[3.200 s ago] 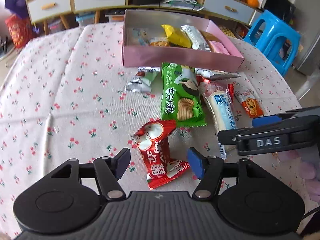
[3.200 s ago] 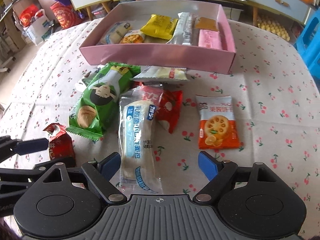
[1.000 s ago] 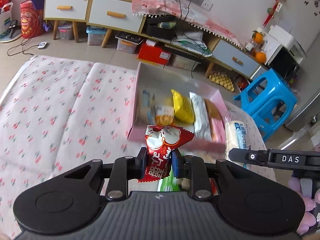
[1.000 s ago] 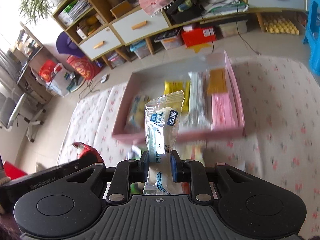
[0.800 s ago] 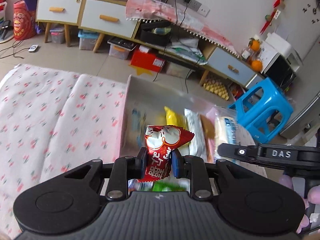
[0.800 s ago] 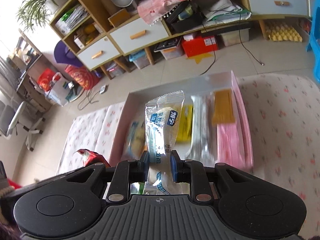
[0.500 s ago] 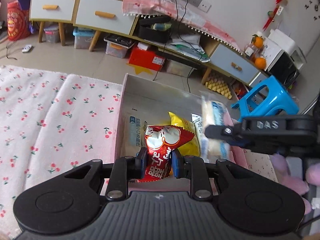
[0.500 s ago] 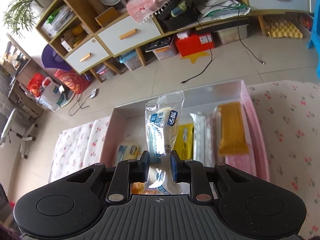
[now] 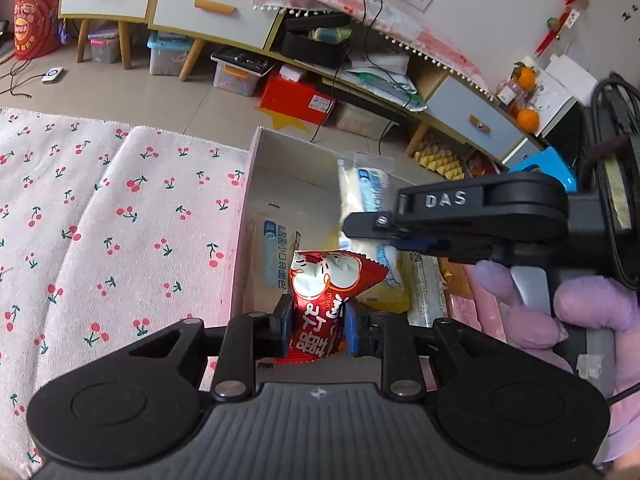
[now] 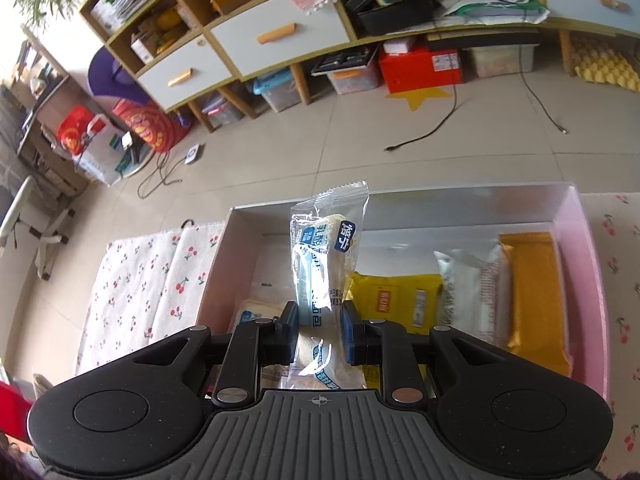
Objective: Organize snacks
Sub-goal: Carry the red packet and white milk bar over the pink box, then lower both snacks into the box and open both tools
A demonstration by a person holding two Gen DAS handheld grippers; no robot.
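My left gripper (image 9: 316,326) is shut on a red snack packet (image 9: 326,296) and holds it over the near left part of the pink box (image 9: 240,248). My right gripper (image 10: 319,330) is shut on a clear-wrapped bread roll (image 10: 326,256), upright above the box's (image 10: 588,264) left half. In the left wrist view the right gripper (image 9: 372,236) reaches in from the right with the bread roll (image 9: 366,196), just beyond the red packet. In the box lie a yellow packet (image 10: 394,300), a silver packet (image 10: 466,296), an orange packet (image 10: 534,296) and a white bread packet (image 9: 274,252).
The box stands at the far edge of a table under a cherry-print cloth (image 9: 100,220). A gloved hand (image 9: 568,312) holds the right gripper's handle. Beyond the table are tiled floor, low cabinets with drawers (image 10: 276,36), a red carton (image 10: 420,64) and a blue stool (image 9: 548,168).
Both grippers have carried their packets forward from the table to over the box. The right gripper with the bread roll has moved left, closer to the red packet.
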